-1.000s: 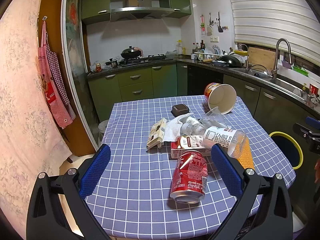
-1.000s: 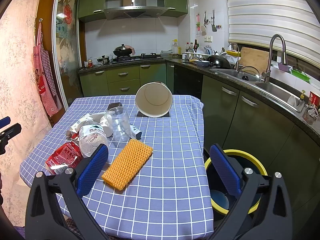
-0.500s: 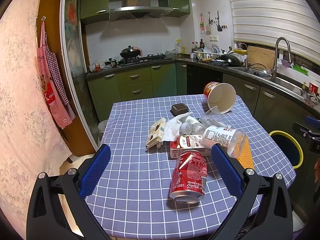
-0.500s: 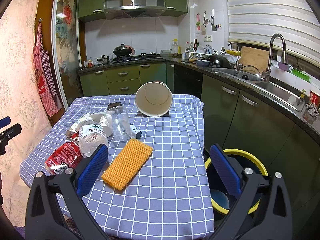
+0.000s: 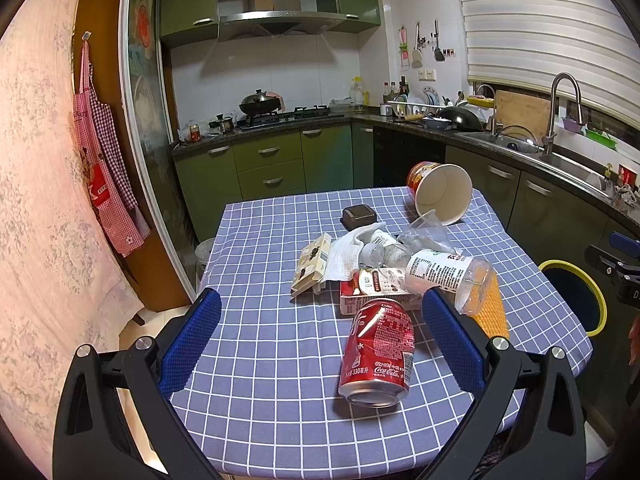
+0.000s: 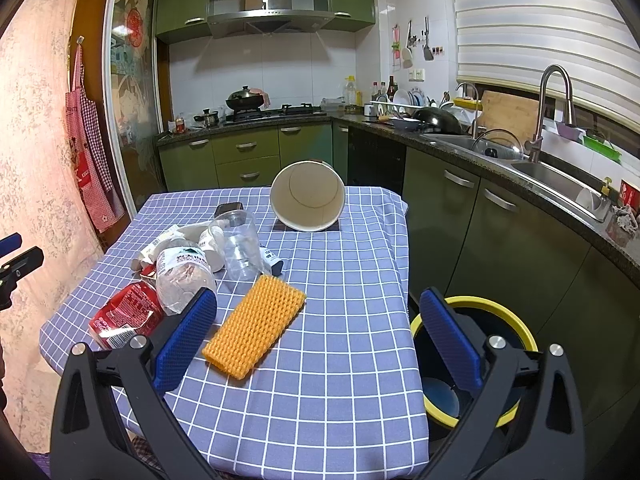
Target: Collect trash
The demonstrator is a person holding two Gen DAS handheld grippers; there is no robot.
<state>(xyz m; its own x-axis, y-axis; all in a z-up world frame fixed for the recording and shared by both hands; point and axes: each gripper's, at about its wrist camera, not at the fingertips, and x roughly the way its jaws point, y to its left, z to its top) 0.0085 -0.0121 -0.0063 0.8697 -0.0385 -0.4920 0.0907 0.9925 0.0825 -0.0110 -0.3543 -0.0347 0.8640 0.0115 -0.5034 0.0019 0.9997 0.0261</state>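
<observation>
A red cola can (image 5: 378,352) lies on its side on the blue checked tablecloth (image 5: 260,360), between the wide-apart fingers of my open left gripper (image 5: 320,332). Behind it lie a clear plastic bottle (image 5: 444,274), a red carton (image 5: 360,296), a tissue (image 5: 344,252), a small box (image 5: 312,264) and a tipped paper bowl (image 5: 440,194). My open right gripper (image 6: 316,332) hovers over the table's right edge, with an orange mesh sleeve (image 6: 256,330) just ahead of its left finger. The can (image 6: 128,314), bottle (image 6: 182,276), a clear cup (image 6: 240,248) and bowl (image 6: 308,196) show there too.
A black bin with a yellow rim (image 6: 480,360) stands on the floor right of the table, also visible as the bin (image 5: 576,296) in the left view. A dark small box (image 5: 360,216) sits mid-table. Green cabinets, stove and sink (image 6: 552,176) line the walls. An apron (image 5: 104,176) hangs left.
</observation>
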